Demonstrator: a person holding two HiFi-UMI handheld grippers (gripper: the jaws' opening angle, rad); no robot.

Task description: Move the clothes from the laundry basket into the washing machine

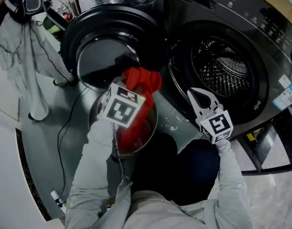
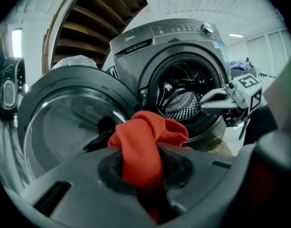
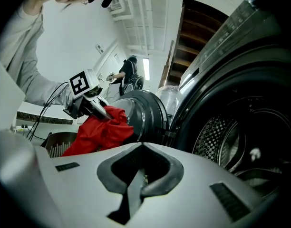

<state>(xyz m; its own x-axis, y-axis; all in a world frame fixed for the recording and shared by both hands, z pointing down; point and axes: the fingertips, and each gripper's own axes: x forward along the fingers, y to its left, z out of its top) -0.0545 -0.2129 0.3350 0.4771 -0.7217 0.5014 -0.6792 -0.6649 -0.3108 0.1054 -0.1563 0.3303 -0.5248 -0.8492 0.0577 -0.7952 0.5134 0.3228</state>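
My left gripper (image 1: pixel 134 86) is shut on a red garment (image 1: pixel 142 84), which hangs from it down into the round laundry basket (image 1: pixel 154 123). In the left gripper view the red garment (image 2: pixel 145 141) is bunched between the jaws of the left gripper (image 2: pixel 143 167). It points toward the washing machine's open drum (image 2: pixel 183 99). The right gripper (image 1: pixel 195 95) is shut and empty, held in front of the drum (image 1: pixel 222 70). In the right gripper view its own jaws (image 3: pixel 136 184) are closed. The left gripper (image 3: pixel 91 107), the garment (image 3: pixel 102 132) and the basket (image 3: pixel 60 144) show at left there.
The machine's round door (image 1: pixel 100 56) stands swung open to the left of the drum. A grey garment (image 1: pixel 22 56) hangs at far left and a cable (image 1: pixel 65 128) lies on the floor. A person (image 3: pixel 130 72) stands far off in the right gripper view.
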